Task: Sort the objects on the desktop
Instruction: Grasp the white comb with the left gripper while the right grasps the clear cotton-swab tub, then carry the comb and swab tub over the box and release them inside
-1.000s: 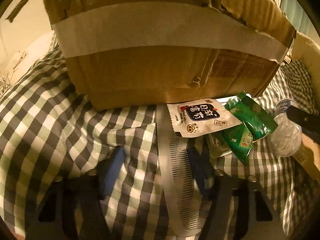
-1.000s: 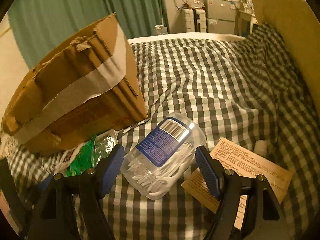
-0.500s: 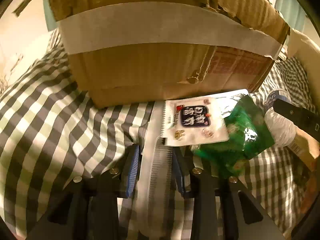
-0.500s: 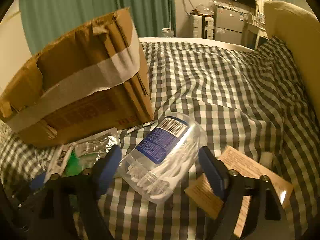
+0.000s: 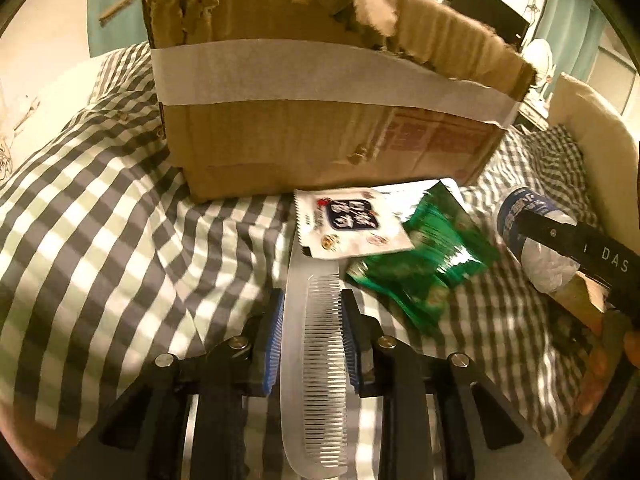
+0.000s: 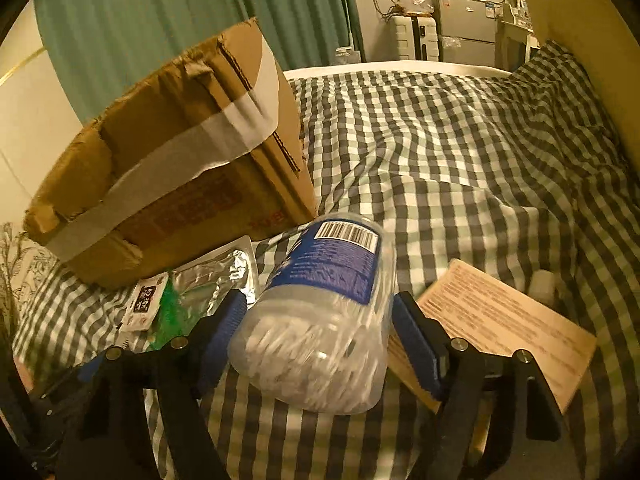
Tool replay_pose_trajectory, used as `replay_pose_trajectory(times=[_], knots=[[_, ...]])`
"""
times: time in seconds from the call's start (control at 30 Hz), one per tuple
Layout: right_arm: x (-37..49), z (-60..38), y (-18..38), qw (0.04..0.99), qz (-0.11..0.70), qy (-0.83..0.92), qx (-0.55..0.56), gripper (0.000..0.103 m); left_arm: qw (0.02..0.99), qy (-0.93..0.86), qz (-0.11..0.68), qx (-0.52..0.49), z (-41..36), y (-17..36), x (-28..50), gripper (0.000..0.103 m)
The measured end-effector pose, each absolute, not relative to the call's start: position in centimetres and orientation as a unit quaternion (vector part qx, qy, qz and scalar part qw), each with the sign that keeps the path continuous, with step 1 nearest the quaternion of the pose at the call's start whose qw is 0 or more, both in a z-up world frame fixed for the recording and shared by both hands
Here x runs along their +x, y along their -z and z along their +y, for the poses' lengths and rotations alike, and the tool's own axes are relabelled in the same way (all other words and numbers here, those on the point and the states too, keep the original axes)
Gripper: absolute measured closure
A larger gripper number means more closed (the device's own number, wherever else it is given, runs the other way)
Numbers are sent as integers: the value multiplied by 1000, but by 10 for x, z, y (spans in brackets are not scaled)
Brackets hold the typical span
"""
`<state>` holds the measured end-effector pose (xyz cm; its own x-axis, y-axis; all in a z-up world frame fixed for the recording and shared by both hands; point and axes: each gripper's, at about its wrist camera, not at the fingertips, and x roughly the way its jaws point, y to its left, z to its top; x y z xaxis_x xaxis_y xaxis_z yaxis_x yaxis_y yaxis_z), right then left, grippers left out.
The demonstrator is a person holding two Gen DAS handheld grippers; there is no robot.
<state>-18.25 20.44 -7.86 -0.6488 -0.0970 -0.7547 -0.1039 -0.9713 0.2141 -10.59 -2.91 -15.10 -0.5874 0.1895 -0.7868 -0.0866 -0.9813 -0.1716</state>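
In the left wrist view, the left gripper (image 5: 312, 332) has just been closing, and its blue pads (image 5: 275, 340) now press on both long edges of a pale comb (image 5: 316, 368). The comb runs lengthwise between the fingers, its teeth facing right, its far end reaching up under a white snack sachet (image 5: 352, 226). The sachet overlaps a green packet (image 5: 432, 268), and both lie on the checked bedcover (image 5: 100, 220) just in front of a torn cardboard box (image 5: 320, 120) banded with pale tape. At the right edge, the right gripper's black finger crosses a clear tub with a blue label (image 5: 532, 236), which lies well to the right of the comb.

In the right wrist view, the right gripper (image 6: 320, 332) straddles the clear tub (image 6: 320, 320), which is filled with small white pieces and lies on its side with the barcode end pointing away. Its jaws have just been narrowing; the blue pads (image 6: 416, 344) sit at the tub's flanks, but blur leaves it unclear whether they press on it. A tan printed card (image 6: 504, 320) lies on the bedcover (image 6: 460, 160) just right of the tub, partly under the right finger. To the left lie a silver foil pouch (image 6: 216, 276), the sachet (image 6: 144, 304) and a sliver of the green packet (image 6: 170, 316), all in front of the cardboard box (image 6: 180, 172).
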Motion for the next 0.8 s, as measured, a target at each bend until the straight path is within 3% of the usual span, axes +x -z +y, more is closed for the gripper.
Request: replay_pose_trajectory(times=[0.8], knots=[[-106, 153, 55, -28, 60, -904, -423, 32, 107, -885, -59, -449, -28, 122, -68, 76]])
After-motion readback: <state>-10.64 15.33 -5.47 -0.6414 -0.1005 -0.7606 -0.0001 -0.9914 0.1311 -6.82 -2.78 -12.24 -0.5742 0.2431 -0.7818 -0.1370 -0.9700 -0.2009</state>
